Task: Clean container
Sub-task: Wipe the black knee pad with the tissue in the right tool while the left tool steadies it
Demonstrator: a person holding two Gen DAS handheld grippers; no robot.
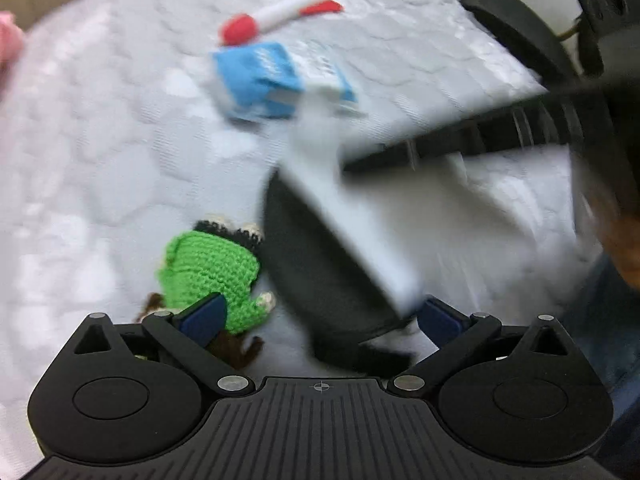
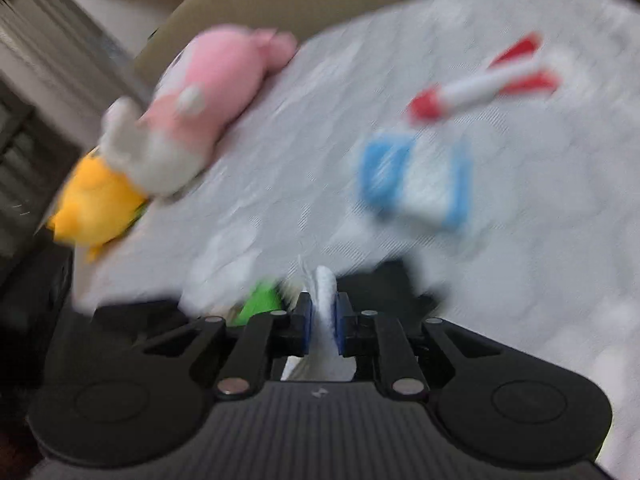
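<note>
A black container (image 1: 320,280) lies on the white quilted bed between the wide-apart fingers of my left gripper (image 1: 322,316), which is open; its pads do not press on the container. My right gripper (image 2: 323,314) is shut on a white cloth (image 2: 325,292). In the left wrist view the right gripper (image 1: 360,162) reaches in from the right, and the white cloth (image 1: 344,224) hangs blurred over the container. In the right wrist view the container (image 2: 384,280) is a dark blur just past the fingertips.
A green crochet toy (image 1: 208,268) lies left of the container, under my left finger. A blue and white box (image 1: 276,80) and a red and white rocket toy (image 1: 280,12) lie further off. A pink plush (image 2: 224,80) and a yellow plush (image 2: 96,200) sit at the bed's edge.
</note>
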